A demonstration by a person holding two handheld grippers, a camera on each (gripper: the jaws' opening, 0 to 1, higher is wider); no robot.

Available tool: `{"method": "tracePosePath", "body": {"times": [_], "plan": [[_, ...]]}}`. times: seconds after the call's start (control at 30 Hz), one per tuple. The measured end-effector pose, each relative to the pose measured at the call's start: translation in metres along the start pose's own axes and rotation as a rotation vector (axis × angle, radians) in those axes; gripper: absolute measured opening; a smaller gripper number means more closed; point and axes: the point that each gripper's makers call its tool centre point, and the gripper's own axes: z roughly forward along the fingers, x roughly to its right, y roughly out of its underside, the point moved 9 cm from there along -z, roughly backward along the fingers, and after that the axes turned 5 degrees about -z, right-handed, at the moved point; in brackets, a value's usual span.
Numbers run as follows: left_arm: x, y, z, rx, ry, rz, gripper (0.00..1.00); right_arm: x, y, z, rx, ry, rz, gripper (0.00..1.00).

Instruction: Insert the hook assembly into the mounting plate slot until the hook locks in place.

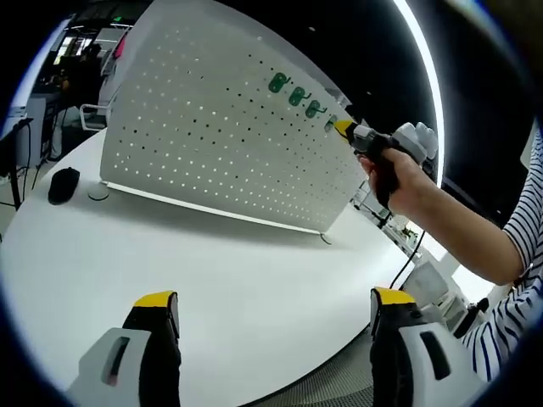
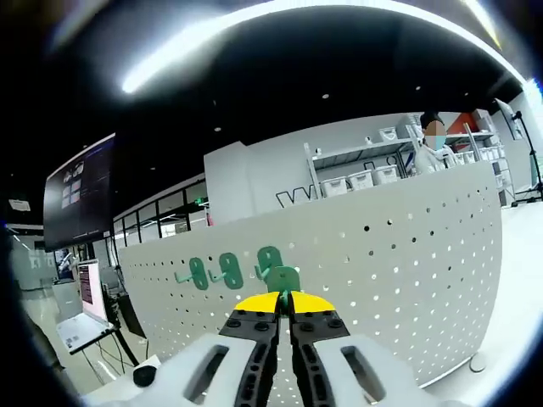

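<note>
The right hand-held gripper [image 2: 284, 307] is clamped on a green hook [image 2: 282, 278] at its base, pressed against the upright white pegboard [image 2: 407, 254] beside three mounted hooks [image 2: 227, 268]. The hook looks light and rigid (likely plastic); hold its flat backplate. The left hand-held gripper [image 1: 276, 309] hangs open above the surface [image 1: 212, 271].

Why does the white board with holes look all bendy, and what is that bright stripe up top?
Left gripper view: the fisheye lens bows the pegboard, and a ceiling light smears into a glaring arc. Right gripper view: the pegboard curves too, the light strip blurs, and the right gripper looks sharp.
</note>
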Motion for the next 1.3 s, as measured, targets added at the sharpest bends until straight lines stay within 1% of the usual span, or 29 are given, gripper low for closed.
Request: {"method": "tracePosePath", "body": {"times": [0.2, 0.4, 0.47, 0.6, 0.73, 0.8, 0.9, 1.03, 1.13, 1.3], "plan": [[-0.001, 0.001, 0.000, -0.011, -0.003, -0.002, 0.94, 0.006, -0.004, 0.013, 0.012, 0.014, -0.001, 0.01], [-0.001, 0.002, 0.001, -0.023, -0.005, -0.006, 0.93, 0.012, -0.006, 0.023, 0.017, 0.029, -0.010, 0.01], [-0.001, 0.002, 0.001, -0.028, -0.003, -0.011, 0.93, 0.015, -0.008, 0.026, 0.024, 0.035, -0.001, 0.01], [-0.002, 0.003, 0.002, -0.033, -0.006, -0.018, 0.93, 0.018, -0.012, 0.030, 0.038, 0.049, 0.007, 0.01], [-0.003, 0.003, 0.002, -0.031, -0.007, -0.021, 0.93, 0.023, -0.014, 0.034, 0.049, 0.048, 0.007, 0.01], [-0.003, 0.003, 0.002, -0.033, -0.007, -0.022, 0.93, 0.025, -0.016, 0.035, 0.055, 0.055, -0.027, 0.01], [-0.003, 0.003, 0.002, -0.033, -0.010, -0.025, 0.92, 0.026, -0.012, 0.036, 0.040, 0.059, 0.007, 0.01], [-0.004, 0.003, 0.002, -0.032, -0.012, -0.027, 0.92, 0.027, -0.011, 0.037, 0.044, 0.063, -0.006, 0.01], [-0.003, 0.004, 0.002, -0.035, -0.013, -0.024, 0.92, 0.030, -0.010, 0.041, 0.050, 0.066, 0.019, 0.01], [-0.004, 0.004, 0.001, -0.031, -0.016, -0.025, 0.91, 0.028, -0.008, 0.042, 0.062, 0.087, 0.021, 0.01]]}}
